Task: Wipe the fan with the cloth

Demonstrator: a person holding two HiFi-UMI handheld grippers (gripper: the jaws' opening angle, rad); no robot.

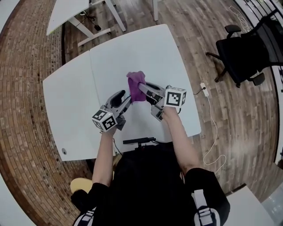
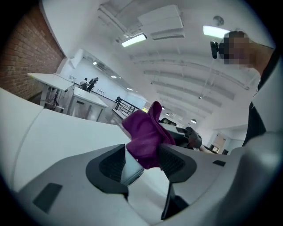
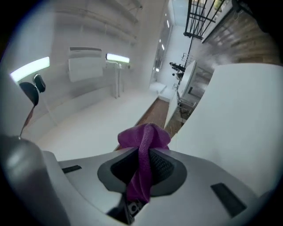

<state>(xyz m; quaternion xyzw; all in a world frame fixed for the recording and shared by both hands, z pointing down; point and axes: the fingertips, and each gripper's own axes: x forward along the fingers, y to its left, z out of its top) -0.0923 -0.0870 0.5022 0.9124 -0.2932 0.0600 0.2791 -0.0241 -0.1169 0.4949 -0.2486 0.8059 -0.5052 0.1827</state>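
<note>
A purple cloth (image 1: 136, 84) hangs above the white table (image 1: 146, 48), pinched in my right gripper (image 1: 142, 89), which comes in from the right and is shut on it. In the right gripper view the cloth (image 3: 143, 137) bunches above the jaws and a strip runs down between the pads of the gripper (image 3: 141, 165). My left gripper (image 1: 126, 100) reaches in from the lower left, its tips at the cloth's lower edge. In the left gripper view a pale piece of the fan (image 2: 131, 170) sits against the left pad, and the cloth (image 2: 146, 132) drapes over its other side.
A black office chair (image 1: 243, 53) stands on the wood floor at the right. A white cable (image 1: 214, 128) and a power strip (image 1: 203, 87) lie beside the table. Another white desk (image 1: 66, 11) stands at the top left. A black bar (image 1: 139, 141) sits at the table's near edge.
</note>
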